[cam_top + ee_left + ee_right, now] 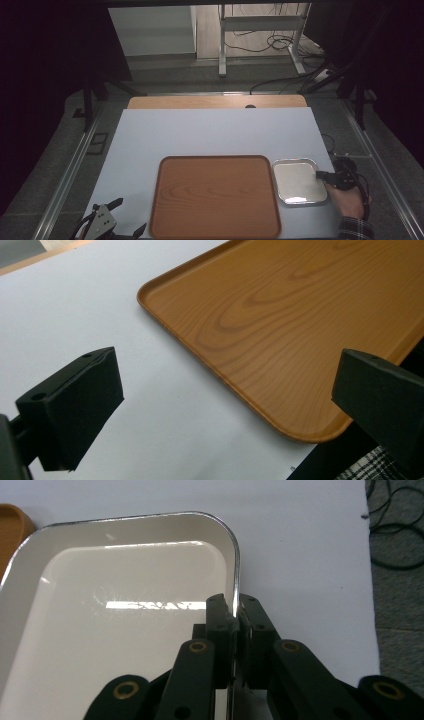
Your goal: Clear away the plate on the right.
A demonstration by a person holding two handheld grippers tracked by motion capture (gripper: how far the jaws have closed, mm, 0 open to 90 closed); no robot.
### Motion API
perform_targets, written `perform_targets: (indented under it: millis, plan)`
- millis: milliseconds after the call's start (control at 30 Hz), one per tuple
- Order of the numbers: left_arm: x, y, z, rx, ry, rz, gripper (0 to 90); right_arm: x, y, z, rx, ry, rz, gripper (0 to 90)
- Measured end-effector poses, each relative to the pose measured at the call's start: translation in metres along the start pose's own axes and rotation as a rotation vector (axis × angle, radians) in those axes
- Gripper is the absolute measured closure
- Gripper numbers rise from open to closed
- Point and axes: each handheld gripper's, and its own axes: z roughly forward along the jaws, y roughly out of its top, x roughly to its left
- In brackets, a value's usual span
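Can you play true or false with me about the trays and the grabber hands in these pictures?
1. The right gripper pinches the rim of the metal tray. True.
2. The wooden tray has food on it. False: it is bare.
3. The left gripper holds the wooden tray. False: its jaws stand wide apart, gripping nothing.
4. The metal tray lies to the right of the wooden tray in the high view. True.
5. The metal tray is bigger. False: the wooden one is.
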Motion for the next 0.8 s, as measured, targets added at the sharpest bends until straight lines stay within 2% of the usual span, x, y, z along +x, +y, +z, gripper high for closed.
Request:
perform_targets:
  millis: [33, 167, 300, 533, 800]
  plan:
    - [0.000, 0.000, 0.000, 0.001, 0.000, 0.000, 0.0, -0.001, 0.000, 0.000, -0.001, 0.009, 0.019, 86.3]
    - [0.000, 0.000, 0.000, -0.001, 0.000, -0.003, 0.0, -0.010, -0.001, -0.005, -0.022, 0.107, 0.105, 88.5]
    - [0.001, 0.000, 0.000, -0.003, -0.001, -0.006, 0.0, -0.010, -0.001, -0.010, -0.048, 0.094, 0.106, 88.5]
    - [0.002, -0.001, -0.001, -0.006, -0.001, -0.019, 0.0, -0.010, 0.000, -0.020, -0.102, 0.107, 0.123, 88.4]
    - [0.003, -0.001, -0.001, -0.012, -0.001, -0.033, 0.0, -0.007, 0.000, -0.029, -0.144, 0.144, 0.140, 88.4]
